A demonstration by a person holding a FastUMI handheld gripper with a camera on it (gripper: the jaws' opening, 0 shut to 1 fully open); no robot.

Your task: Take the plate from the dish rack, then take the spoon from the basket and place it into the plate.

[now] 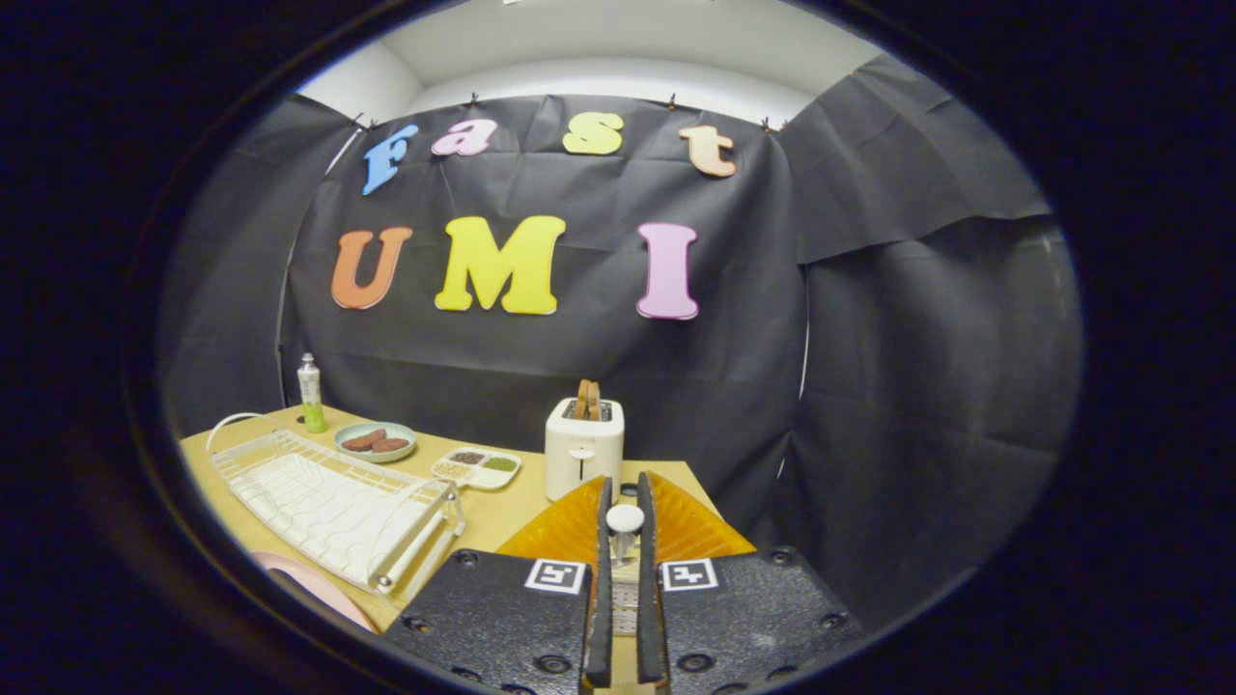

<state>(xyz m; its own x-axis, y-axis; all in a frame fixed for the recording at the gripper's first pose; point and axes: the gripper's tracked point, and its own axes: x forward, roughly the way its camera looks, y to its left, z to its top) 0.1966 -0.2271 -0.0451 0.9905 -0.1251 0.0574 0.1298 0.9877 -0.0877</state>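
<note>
Gripping a spoon, tool above orange basket

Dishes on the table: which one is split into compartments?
The white rectangular tray beside the toaster. The round green plate by the bottle is undivided. Gripper fingers nearly closed around a white-tipped spoon handle.

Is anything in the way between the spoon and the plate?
Nothing blocks it. The gripper holds the spoon over the basket; a corner of the dish rack sits close to the path toward the plate.
</note>
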